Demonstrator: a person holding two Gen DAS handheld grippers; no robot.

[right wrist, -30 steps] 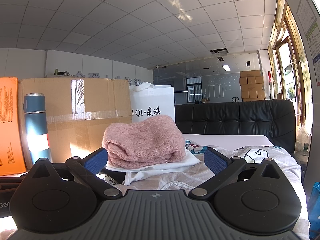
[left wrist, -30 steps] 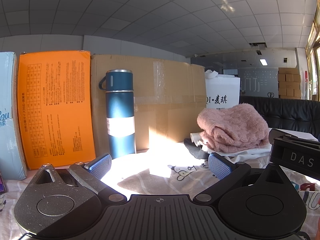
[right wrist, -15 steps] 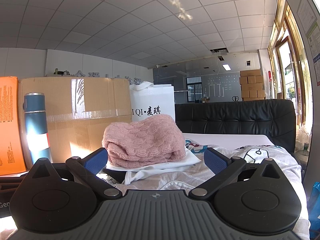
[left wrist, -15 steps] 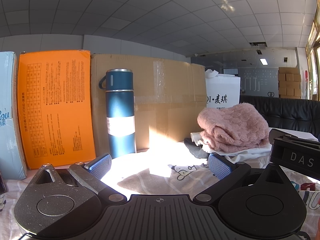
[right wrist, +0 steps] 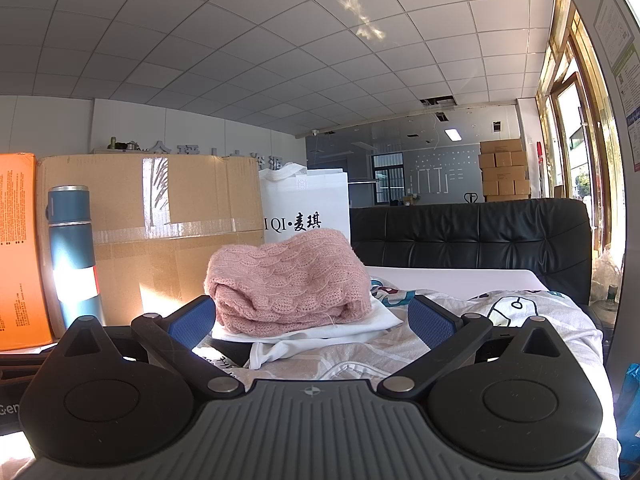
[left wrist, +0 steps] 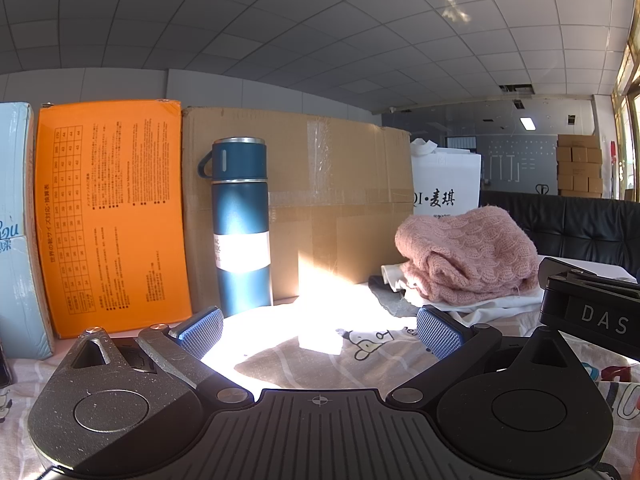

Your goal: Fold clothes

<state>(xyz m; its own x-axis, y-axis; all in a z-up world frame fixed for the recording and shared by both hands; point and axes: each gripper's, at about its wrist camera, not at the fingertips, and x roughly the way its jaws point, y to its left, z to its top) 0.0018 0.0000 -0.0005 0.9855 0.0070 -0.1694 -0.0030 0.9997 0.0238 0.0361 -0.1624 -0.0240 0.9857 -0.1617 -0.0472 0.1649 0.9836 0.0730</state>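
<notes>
Sweater (right wrist: 288, 280) on folded clothes (right wrist: 320, 330) — flask (left wrist: 240, 232) left

A blue flask (left wrist: 241, 228) stands upright against a taped cardboard box (left wrist: 340, 208); an orange box (left wrist: 110, 216) stands just left of it, with a pale blue box (left wrist: 16, 232) beyond. A white bag (right wrist: 306, 206) with black lettering stands right of the cardboard; a black sofa (right wrist: 472, 236) sits behind.

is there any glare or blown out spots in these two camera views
Left wrist view: sunlight blows out the printed cloth ahead of the open left gripper and the flask label. Right wrist view: milder, only the flask label glares.
</notes>
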